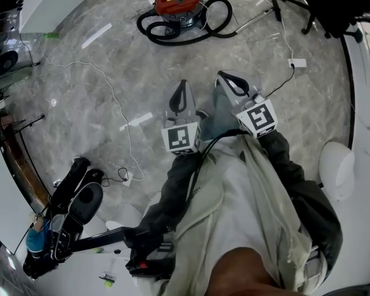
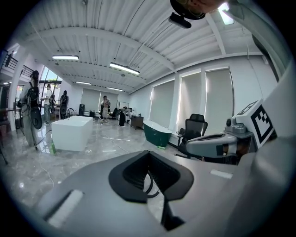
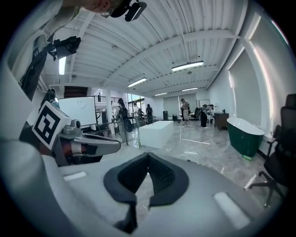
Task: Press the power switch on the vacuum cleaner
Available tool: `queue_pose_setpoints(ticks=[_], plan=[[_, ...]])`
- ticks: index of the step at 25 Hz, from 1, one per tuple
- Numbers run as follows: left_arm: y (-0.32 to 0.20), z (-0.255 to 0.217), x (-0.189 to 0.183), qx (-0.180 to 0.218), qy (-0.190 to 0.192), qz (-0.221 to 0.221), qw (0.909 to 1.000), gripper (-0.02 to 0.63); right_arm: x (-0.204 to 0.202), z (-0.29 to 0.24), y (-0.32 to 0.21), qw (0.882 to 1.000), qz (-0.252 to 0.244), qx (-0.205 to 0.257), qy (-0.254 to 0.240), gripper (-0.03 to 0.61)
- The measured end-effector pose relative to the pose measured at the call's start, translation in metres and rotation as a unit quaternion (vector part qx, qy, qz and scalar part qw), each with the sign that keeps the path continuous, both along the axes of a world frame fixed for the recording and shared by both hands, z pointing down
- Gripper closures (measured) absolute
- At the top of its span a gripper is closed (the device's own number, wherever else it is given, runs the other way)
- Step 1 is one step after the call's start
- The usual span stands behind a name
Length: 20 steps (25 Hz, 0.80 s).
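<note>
Left gripper (image 1: 183, 85): close by the body, jaws pressed together, empty.
Right gripper (image 1: 224, 77): beside it, likewise closed on nothing.
Vacuum cleaner (image 1: 176, 8): 12 o'clock, well apart.
Progress: nothing done, by my reading; approach and press remain.

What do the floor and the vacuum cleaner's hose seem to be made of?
Floor: polished grey marble or marble-look tile, judging by veining and glossy light reflections. Hose: black flexible plastic, probably, since it lies in loose coils; ribbing too small to confirm.
</note>
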<state>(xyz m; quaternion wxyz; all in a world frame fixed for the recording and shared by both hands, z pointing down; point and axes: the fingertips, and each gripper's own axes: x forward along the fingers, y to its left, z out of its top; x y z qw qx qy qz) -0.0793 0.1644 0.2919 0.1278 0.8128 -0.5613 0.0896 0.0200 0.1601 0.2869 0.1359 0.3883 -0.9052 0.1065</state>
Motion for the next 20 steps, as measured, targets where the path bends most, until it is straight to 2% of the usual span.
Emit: queue_pose_setpoints(ticks=[5, 11, 15, 20], plan=[[0.045, 0.004, -0.023, -0.007, 0.0, 0.0, 1.0, 0.607, -0.019, -0.003, 0.05, 1.0, -0.008, 0.0, 0.01, 0.578], [0.088, 0.001, -0.033, -0.004, -0.008, -0.02, 0.9998, 0.607, -0.016, -0.018, 0.082, 1.0, -0.018, 0.015, 0.008, 0.578], [0.1, -0.005, -0.024, 0.002, -0.013, -0.036, 0.9993, 0.607, -0.007, -0.024, 0.09, 0.999, -0.032, 0.026, 0.009, 0.577], [0.112, -0.022, 0.011, 0.025, -0.012, -0.041, 0.9988, 0.607, 0.018, -0.039, 0.103, 0.999, -0.034, 0.04, 0.0, 0.578]])
